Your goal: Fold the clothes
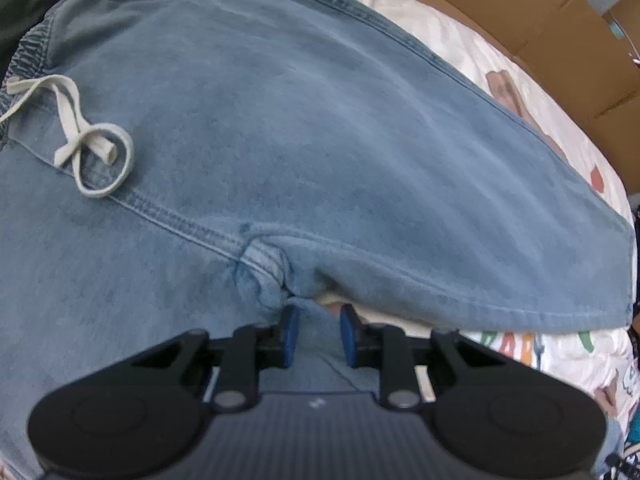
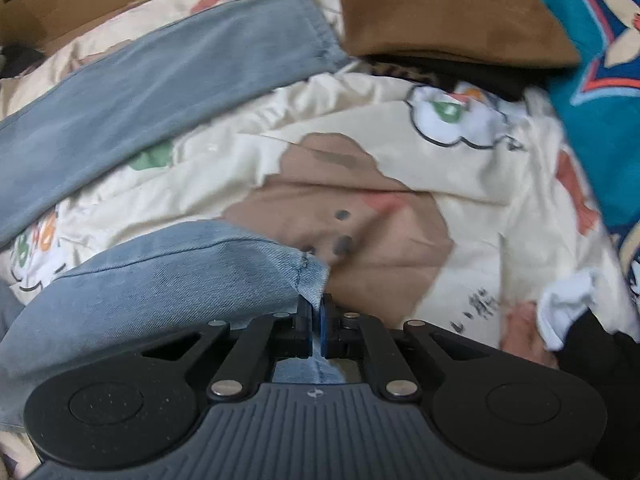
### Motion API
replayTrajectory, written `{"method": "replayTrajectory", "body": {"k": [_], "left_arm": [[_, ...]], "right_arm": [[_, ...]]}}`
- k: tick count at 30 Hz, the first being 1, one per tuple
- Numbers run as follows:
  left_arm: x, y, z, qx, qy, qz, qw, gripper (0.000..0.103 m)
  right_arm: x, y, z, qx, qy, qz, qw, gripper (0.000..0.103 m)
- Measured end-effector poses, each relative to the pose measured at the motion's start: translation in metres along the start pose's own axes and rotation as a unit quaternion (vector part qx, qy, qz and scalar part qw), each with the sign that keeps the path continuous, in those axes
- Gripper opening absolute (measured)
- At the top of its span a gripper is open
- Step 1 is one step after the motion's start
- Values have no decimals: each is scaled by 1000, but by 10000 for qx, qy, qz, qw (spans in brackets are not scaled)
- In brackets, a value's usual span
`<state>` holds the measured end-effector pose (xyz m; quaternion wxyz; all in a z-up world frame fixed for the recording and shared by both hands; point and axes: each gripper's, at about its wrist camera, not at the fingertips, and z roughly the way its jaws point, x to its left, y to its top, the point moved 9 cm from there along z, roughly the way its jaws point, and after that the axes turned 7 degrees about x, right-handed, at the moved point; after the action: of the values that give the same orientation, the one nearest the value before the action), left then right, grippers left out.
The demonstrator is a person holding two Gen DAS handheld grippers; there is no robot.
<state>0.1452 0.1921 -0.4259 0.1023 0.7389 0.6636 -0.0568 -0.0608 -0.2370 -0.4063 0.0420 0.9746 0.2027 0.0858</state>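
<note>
A pair of light blue jeans [image 1: 300, 128] lies spread out on a cream bed sheet [image 1: 460, 48] that has cartoon pictures on it. A white drawstring [image 1: 96, 136] sits in loops on the top part of the jeans, near the waist.

The left gripper [image 1: 319, 334] points down at the crotch of the jeans. Its two blue pads [image 1: 290, 334] stand a little apart. Denim shows in the gap between them, but the pads do not squeeze it.

The right gripper [image 2: 317, 326] is closed tight. It pinches the hem corner of one jeans leg [image 2: 168, 280] between its pads. That corner is lifted a bit off the sheet. The other jeans leg [image 2: 160, 92] lies flat and straight farther away on the sheet.

A brown folded cloth [image 2: 440, 8] rests by the end of that far leg. A teal cloth [image 2: 592, 80] with a picture on it lies on the right side.
</note>
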Motion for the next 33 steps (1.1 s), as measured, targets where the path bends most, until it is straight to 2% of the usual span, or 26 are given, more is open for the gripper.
{"method": "replayTrajectory", "body": {"k": [5,8,10,11,12,14,16,18,21,22,23,25,27,31,33], "left_arm": [[3,9,9,-24,-48,-165,9998,18],[4,12,14,0,-27,-183,9998,16],[5,14,17,25,-18,-207,9998,16],[6,15,18,59,-15,-232,9997,15],[5,15,17,87,3,-234,9997,15],[4,15,14,118,47,-198,9997,15],[4,14,6,112,89,-133,9998,16],[4,14,-1,107,130,-67,9998,20],[6,13,-11,107,189,-31,9998,25],[8,14,-12,97,284,8,9995,32],[9,15,-13,85,412,67,9991,45],[13,17,-13,80,666,168,9976,55],[17,19,-8,147,783,159,9967,55],[21,15,4,342,578,-49,9977,54],[17,15,9,386,573,-12,9976,54]], "right_arm": [[-1,0,12,23,15,45,10000,1],[-3,4,26,12,236,267,9994,2],[-4,6,36,79,409,440,9982,8],[-5,6,41,140,474,502,9975,20],[-7,8,42,127,610,603,9962,37],[-10,13,41,70,912,823,9924,55],[-11,18,38,-50,1233,1069,9866,62],[-13,24,34,-180,1285,1170,9846,72],[-12,34,36,-259,1258,1180,9847,73],[-12,37,40,-252,1277,1192,9843,73],[-11,39,43,-240,1301,1209,9838,73],[-10,43,52,-191,1315,1303,9825,73],[-8,47,57,-172,1449,1550,9771,73],[-5,49,73,163,1581,2051,9657,72],[0,48,77,329,1599,2085,9643,67]]}}
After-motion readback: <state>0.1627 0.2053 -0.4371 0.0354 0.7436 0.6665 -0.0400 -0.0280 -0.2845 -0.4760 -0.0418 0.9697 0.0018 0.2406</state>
